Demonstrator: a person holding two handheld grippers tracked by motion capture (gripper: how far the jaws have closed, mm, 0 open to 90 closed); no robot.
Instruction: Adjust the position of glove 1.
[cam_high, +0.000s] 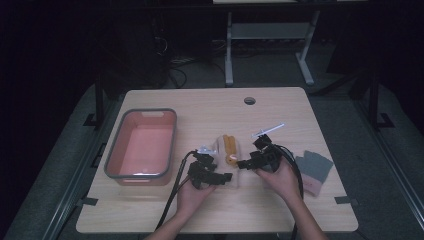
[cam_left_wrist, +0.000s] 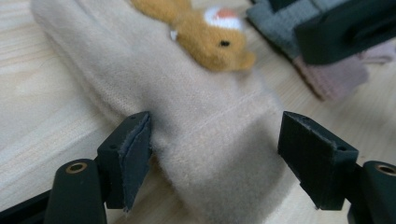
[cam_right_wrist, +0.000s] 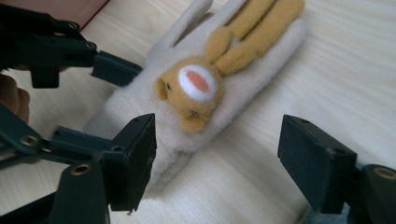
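Cream mitten (cam_high: 228, 161) with tan bear patch, flat on desk (cam_high: 280, 107).
Cuff end set between spread jaws of left tongs (cam_left_wrist: 215, 154), unclamped; right tongs (cam_right_wrist: 217, 158) agape, holding nothing, just beside. Grey glove (cam_high: 314, 167) beyond right tongs; pink tub (cam_high: 142, 145) beyond left.

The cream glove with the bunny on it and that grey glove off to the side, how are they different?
The cream glove carries an orange plush bunny; the grey glove shows no decoration. The cream one lies mid-table between both open claws, the left claw straddling its cuff end; the grey one lies apart, near the table's right edge. The grey glove has a pinkish cuff; the cream one is one colour. Both lie flat on the wooden table.
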